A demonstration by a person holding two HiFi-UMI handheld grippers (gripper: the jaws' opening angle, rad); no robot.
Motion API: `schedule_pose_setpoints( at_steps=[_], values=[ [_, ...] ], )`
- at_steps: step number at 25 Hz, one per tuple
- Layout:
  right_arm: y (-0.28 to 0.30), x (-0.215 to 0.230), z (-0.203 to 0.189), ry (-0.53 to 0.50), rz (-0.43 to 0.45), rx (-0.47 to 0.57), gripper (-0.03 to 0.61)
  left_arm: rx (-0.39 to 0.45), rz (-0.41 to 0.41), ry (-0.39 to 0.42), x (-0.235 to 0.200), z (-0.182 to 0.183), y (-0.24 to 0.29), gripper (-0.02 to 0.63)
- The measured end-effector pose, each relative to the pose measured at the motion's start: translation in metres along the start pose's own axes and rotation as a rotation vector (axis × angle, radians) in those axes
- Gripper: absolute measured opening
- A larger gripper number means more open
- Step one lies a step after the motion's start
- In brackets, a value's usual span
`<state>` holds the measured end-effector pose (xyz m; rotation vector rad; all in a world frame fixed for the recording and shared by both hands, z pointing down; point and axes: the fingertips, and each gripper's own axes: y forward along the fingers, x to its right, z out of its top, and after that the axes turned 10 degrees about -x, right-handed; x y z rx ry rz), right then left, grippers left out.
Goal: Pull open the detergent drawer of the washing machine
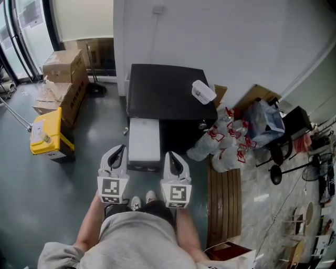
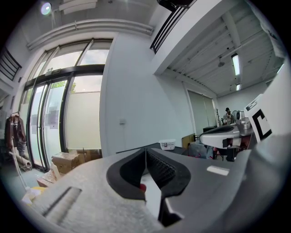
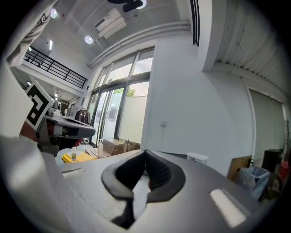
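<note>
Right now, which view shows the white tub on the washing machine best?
Head view: the white tub shows whole from above, lying on the washing machine. The left gripper view shows it small and side-on. The right gripper view shows it small too, its bottom cut off.

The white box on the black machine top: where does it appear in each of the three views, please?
Head view: the white box lies right of centre, at the right edge of the black top.
Left gripper view: the box is small, slightly right of centre.
Right gripper view: the box is right of centre, below the middle.
Shared landmark: the wall socket, up and left of the box in every view.
</note>
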<state>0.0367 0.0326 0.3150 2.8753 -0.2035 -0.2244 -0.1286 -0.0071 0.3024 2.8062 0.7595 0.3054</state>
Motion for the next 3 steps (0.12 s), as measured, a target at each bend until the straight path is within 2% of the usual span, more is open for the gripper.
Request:
schedule_pose_setpoints(
  at_steps=[3],
  values=[
    [0.0008, 0.0003, -0.0008, 0.003, 0.005, -0.001, 0.005, -0.004, 0.002, 0.001, 0.0001, -0.0006, 0.0007, 0.018]
  ],
)
